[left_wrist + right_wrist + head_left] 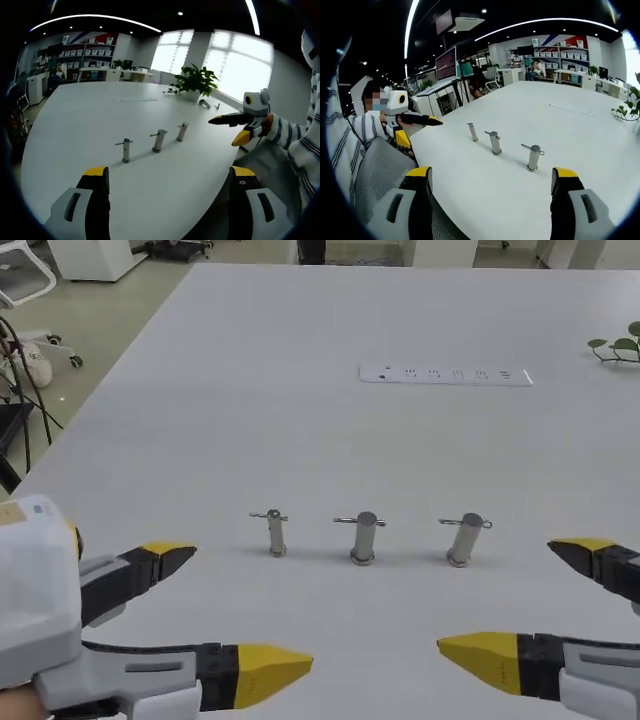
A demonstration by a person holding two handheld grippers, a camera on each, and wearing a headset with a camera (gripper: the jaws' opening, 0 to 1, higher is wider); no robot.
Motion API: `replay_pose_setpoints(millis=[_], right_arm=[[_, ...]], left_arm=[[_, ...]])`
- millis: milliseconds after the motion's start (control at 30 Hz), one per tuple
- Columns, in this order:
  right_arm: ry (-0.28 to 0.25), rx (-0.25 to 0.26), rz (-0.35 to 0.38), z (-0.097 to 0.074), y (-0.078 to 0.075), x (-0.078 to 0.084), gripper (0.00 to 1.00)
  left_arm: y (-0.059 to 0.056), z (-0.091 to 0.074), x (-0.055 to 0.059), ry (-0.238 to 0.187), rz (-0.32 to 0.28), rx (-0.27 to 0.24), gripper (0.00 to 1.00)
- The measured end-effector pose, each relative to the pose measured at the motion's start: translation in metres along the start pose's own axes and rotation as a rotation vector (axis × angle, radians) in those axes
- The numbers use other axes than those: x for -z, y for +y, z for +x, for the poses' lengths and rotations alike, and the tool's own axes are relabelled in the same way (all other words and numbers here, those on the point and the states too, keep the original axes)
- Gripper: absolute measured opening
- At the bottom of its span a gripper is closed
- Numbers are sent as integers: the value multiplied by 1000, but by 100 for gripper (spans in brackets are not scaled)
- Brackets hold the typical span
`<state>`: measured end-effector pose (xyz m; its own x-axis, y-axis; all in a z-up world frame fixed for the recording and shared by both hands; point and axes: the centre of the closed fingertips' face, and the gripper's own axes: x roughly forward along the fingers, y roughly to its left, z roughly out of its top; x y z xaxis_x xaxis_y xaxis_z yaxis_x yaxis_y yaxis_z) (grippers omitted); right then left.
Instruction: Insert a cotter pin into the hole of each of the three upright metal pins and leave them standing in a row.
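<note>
Head view: pwr strip (445,375), plant (618,348) behind pins (362,537); L gripper (252,607), R gripper (495,594) agape, empty.

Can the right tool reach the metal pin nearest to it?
Probably yes. The right tool is open, and the nearest pin stands just ahead of it, with only bare table between them.

Open table (300,440) before pins (364,537) (gaps between), strip (445,375) beyond

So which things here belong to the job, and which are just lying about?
Job: left metal pin, middle metal pin, right metal pin, each with a cotter pin; left hand-held gripper, right hand-held gripper.
Lying about: power strip, plant.
</note>
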<state>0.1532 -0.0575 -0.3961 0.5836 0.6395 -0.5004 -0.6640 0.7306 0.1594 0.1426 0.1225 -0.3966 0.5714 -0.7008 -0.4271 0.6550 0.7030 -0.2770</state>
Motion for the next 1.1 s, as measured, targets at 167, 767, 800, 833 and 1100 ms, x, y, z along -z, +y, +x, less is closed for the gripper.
replay_pose_setpoints(millis=[167, 767, 800, 833, 1100], right_arm=[[8, 24, 37, -5, -3, 8, 98], [33, 57, 91, -14, -2, 26, 97], [34, 57, 91, -13, -2, 27, 97], [35, 57, 90, -13, -2, 27, 97], [50, 62, 81, -13, -3, 29, 96]], left_arm=[[5, -6, 3, 1, -5, -19, 99], [21, -25, 18, 13, -30, -68, 99], [21, -25, 19, 13, -33, -68, 99], [21, -25, 19, 12, -35, -68, 99], [22, -24, 23, 20, -44, -66, 99]])
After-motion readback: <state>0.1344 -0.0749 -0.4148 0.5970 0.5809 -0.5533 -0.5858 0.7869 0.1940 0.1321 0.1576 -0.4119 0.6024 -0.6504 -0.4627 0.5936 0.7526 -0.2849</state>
